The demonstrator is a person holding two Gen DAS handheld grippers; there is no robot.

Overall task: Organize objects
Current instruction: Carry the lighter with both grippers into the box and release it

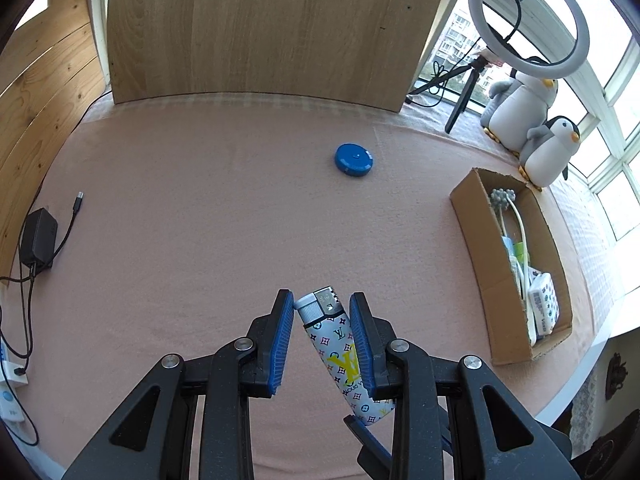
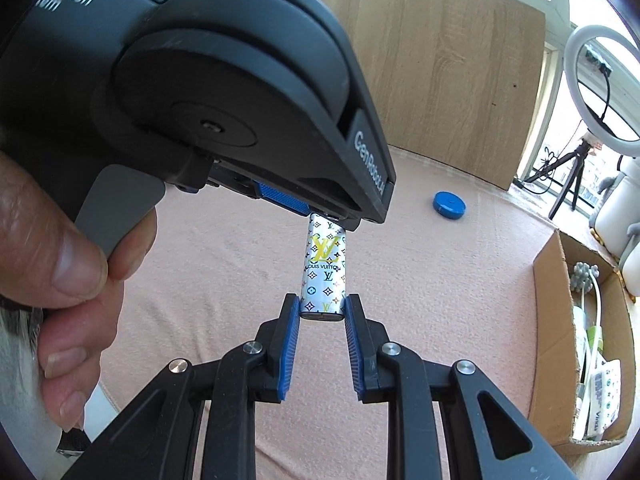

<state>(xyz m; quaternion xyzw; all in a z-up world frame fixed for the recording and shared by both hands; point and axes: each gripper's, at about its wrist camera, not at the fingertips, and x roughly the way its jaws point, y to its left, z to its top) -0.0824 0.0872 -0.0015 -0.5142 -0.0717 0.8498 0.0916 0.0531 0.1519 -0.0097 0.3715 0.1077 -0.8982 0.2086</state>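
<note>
- Two grippers hold one lighter [image 1: 340,350] between them, above the pink cloth-covered table [image 1: 180,240].
- In the left wrist view the lighter's long axis is slanted: its metal wheel end points toward 11 o'clock and its printed base runs down toward 5 o'clock.
- The left gripper [image 1: 322,312] stands narrowly open around the lighter's upper part; the right-hand pad [image 1: 362,344] presses along the body, and the left-hand pad meets it only near the grey cap.
- In the right wrist view the lighter stands nearly upright, base end nearest the camera, top hidden under the left gripper's black housing [image 2: 240,80].
- The right gripper [image 2: 322,312] is clamped narrowly on the lighter's base, both blue pads touching its sides.
- A hand [image 2: 60,280] at 9 o'clock in that view grips the left gripper's handle.
- Farther off, at 1 o'clock, a blue round case [image 1: 354,159] lies on the cloth.
- At 3 o'clock a cardboard box [image 1: 476,240] holds several small items.
- Beyond it, two penguin plush toys [image 1: 548,152] and a ring light [image 1: 528,20] stand by the window.
</note>
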